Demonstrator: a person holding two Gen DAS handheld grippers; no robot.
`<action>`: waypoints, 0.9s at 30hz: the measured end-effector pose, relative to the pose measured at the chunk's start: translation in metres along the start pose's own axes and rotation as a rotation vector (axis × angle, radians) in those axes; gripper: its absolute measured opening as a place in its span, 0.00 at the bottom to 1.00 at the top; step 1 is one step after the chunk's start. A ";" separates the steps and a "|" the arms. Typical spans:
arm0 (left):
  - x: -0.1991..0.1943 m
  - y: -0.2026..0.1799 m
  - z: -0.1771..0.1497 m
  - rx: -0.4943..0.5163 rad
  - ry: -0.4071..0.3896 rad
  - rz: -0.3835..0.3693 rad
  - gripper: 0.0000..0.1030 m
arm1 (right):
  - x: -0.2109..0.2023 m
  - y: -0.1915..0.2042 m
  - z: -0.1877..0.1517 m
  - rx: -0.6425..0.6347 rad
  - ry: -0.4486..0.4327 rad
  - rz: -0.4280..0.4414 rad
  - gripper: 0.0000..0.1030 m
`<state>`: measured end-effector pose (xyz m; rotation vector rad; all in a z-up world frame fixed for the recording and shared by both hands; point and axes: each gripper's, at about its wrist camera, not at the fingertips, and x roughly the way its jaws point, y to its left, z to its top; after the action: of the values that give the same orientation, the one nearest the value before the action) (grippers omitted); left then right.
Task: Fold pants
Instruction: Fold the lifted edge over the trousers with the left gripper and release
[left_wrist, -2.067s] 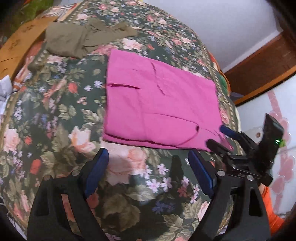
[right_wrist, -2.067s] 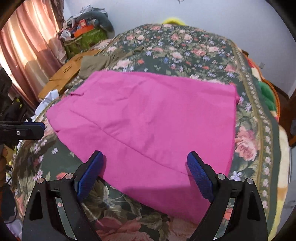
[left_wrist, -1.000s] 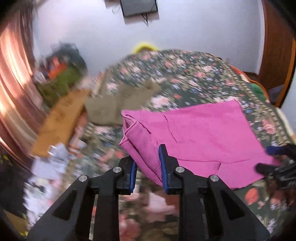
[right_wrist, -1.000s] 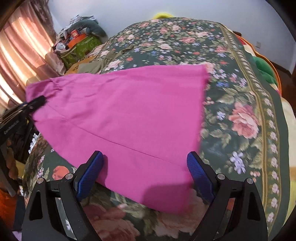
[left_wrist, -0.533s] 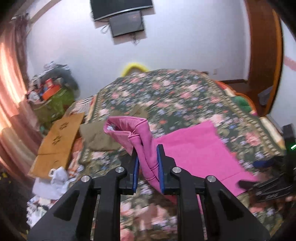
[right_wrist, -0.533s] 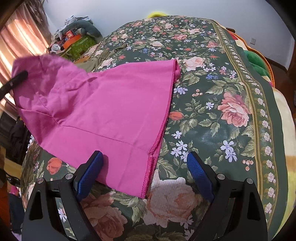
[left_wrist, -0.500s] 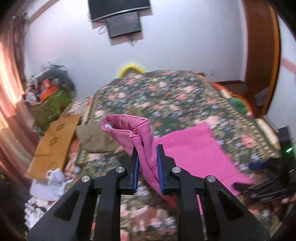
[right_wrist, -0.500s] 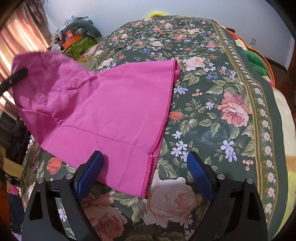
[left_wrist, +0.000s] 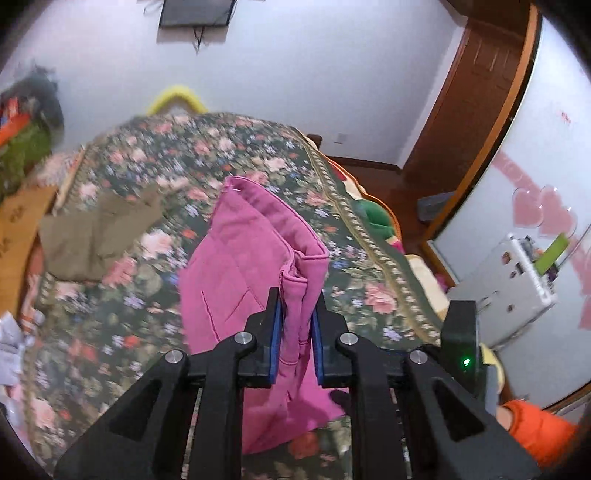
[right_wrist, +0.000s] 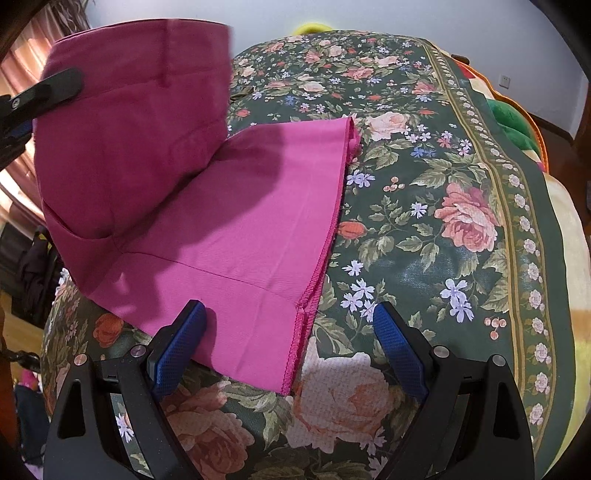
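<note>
A: Left wrist view: how is the left gripper shown, and where are the pants?

B: Its fingers are clenched on a bunched edge of the pink pants, apparently the waistband, and have just been closing further with that cloth between them. The gathered end is held up off the bed, at about 12 o'clock from the fingers, while the rest trails down toward 6 o'clock.

A: Right wrist view: what is seen of the right gripper?

B: Its fingers are spread wide and released; nothing is gripped. The hemmed leg end of the pants lies flat on the floral cover between them, the left pad just over the cloth, the right pad over bare cover. The raised end is seen at 10 o'clock.

A: How far along may the task be judged?

B: A fold is judged to be under way, not finished: one end is lifted and the other is laid flat. Still to be done, it seems, are the laying of the raised end over the flat part, the release, and perhaps a further fold. An olive garment at 9 o'clock in the left view is left untouched.
</note>
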<state>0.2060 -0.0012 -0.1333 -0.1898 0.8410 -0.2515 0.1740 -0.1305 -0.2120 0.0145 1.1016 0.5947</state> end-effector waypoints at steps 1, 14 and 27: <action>0.002 0.000 0.000 -0.010 0.009 -0.012 0.14 | 0.000 0.000 0.000 0.000 0.000 0.000 0.87; 0.034 -0.011 -0.018 0.029 0.192 -0.070 0.27 | 0.000 0.000 0.000 0.000 -0.002 -0.003 0.87; 0.043 0.049 0.016 0.058 0.127 0.193 0.68 | -0.019 -0.002 0.000 -0.015 -0.056 -0.020 0.88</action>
<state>0.2525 0.0335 -0.1665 -0.0380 0.9703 -0.1076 0.1686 -0.1405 -0.1971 0.0071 1.0418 0.5817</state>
